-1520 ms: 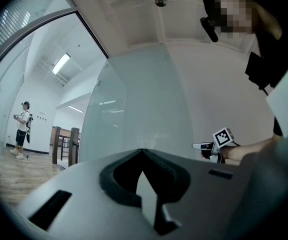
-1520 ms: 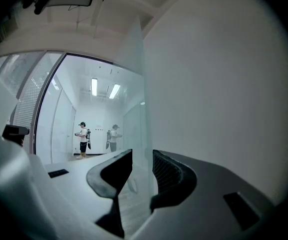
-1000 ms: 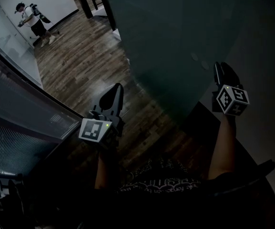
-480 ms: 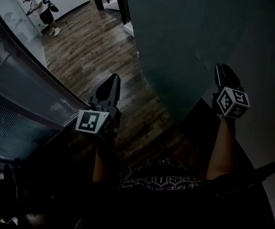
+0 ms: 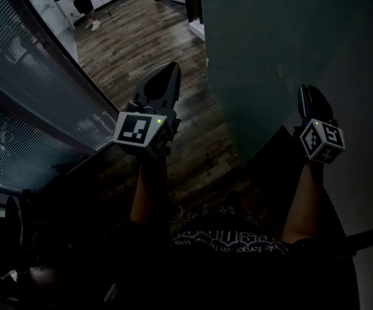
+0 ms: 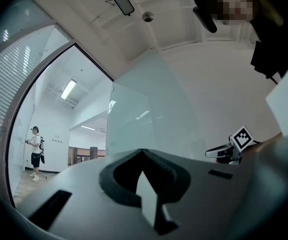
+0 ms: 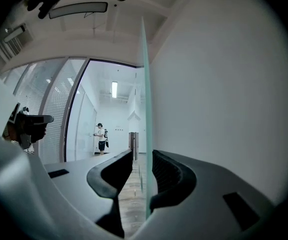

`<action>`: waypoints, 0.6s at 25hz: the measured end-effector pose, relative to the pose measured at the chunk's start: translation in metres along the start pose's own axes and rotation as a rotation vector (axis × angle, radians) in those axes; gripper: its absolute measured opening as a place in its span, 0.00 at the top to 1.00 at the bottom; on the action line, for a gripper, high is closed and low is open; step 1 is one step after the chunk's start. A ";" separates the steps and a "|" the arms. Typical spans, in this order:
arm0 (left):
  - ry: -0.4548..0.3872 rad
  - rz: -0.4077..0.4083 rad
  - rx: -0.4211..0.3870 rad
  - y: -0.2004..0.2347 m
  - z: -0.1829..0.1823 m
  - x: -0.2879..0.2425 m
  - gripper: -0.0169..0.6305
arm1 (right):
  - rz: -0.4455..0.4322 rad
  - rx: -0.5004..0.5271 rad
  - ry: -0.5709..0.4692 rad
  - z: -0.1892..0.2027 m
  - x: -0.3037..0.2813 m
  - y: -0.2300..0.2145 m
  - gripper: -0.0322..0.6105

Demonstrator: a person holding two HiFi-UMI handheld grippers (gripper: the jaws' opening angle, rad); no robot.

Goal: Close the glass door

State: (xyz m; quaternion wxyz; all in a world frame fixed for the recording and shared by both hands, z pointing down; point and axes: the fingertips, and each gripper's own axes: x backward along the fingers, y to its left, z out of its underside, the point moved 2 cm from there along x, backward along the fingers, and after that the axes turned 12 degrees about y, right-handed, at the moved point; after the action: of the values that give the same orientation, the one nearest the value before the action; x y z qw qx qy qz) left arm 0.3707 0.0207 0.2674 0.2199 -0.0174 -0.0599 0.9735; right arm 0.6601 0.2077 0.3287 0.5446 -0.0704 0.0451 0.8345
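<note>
Straddling glass door point(image 7: 144, 84) edge, right gripper point(image 7: 143, 153) jaws parted; left gripper point(image 6: 143, 153) clenched, empty, beside door.

The glass door point(image 7: 145, 84) stands edge-on between the jaws of the right gripper point(image 7: 143, 152). Its lower end is hidden behind the gripper's body, and whether either jaw touches the pane cannot be told. In the head view the picture's upper edge cuts off the door's top. Far beyond the jaws a person point(image 7: 102, 139) is too small to tell what they carry. To the right of the left gripper point(image 6: 143, 153) jaws, the other gripper shows too small to read.
</note>
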 end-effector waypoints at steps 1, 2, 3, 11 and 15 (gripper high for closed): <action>-0.001 -0.005 -0.002 0.001 0.000 0.003 0.97 | -0.009 0.002 0.000 0.000 0.000 0.006 0.78; -0.001 -0.010 -0.002 0.003 0.000 0.006 0.97 | -0.018 0.004 -0.001 0.000 0.001 0.011 0.78; -0.001 -0.015 -0.001 0.005 0.000 0.010 0.97 | -0.026 0.006 -0.002 0.000 0.001 0.017 0.78; -0.006 -0.069 0.006 0.024 0.000 0.057 0.97 | -0.096 0.027 -0.002 -0.001 0.010 0.072 0.78; -0.008 -0.101 -0.003 0.027 -0.002 0.066 0.97 | -0.136 0.031 -0.001 0.002 0.004 0.085 0.78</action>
State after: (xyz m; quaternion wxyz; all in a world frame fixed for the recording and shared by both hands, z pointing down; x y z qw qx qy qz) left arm 0.2998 0.0252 0.2611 0.2683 -0.0106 -0.0628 0.9612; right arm 0.5802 0.1771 0.3301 0.6010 -0.0644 0.0529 0.7949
